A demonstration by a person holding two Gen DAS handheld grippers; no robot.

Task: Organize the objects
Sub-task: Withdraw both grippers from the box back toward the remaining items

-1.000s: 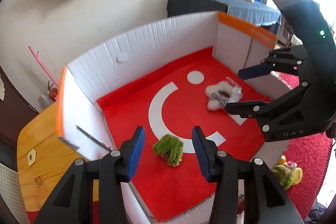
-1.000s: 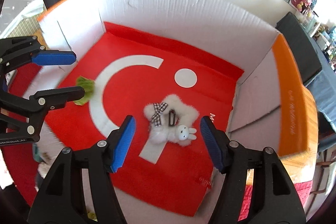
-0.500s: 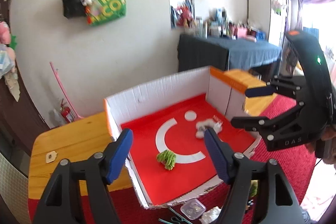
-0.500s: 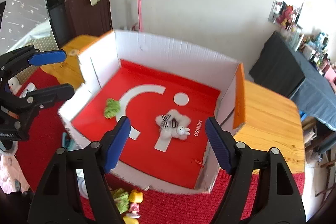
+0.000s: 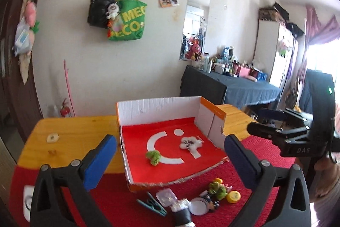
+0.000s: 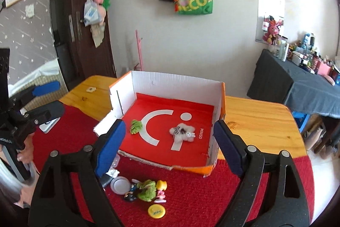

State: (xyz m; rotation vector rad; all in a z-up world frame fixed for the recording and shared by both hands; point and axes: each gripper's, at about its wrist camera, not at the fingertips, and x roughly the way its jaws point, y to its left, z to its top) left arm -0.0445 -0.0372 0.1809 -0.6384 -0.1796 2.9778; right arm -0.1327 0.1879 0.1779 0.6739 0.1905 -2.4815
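Observation:
A cardboard box (image 5: pixel 157 107) (image 6: pixel 174 82) with white walls and a red floor stands on the table. Inside lie a green plush (image 5: pixel 153 156) (image 6: pixel 136 126) and a white fluffy bunny toy (image 5: pixel 190 143) (image 6: pixel 182 131). Small items lie on the red cloth in front of the box: a green toy (image 5: pixel 216 188) (image 6: pixel 146 190), a yellow disc (image 5: pixel 233 196) (image 6: pixel 156 211), a white lid (image 5: pixel 198 204) (image 6: pixel 120 184), a clear case (image 5: pixel 166 199) and a teal clip (image 5: pixel 152 206). My left gripper (image 5: pixel 170 160) (image 6: pixel 50 97) is open and empty, held back above the cloth. My right gripper (image 6: pixel 167 145) (image 5: pixel 262 121) is open and empty too.
The wooden table (image 5: pixel 70 129) (image 6: pixel 255 118) is partly covered by a red cloth (image 6: pixel 191 190). A dark-covered side table (image 5: pixel 231 88) with several bottles stands at the back right. A green bag (image 5: pixel 127 20) hangs on the wall. A white device (image 6: pixel 50 123) lies at the cloth's left.
Both grippers have pulled back and up from inside the box, so the whole box, table and front pile now show. The green plush and bunny stay where they were.

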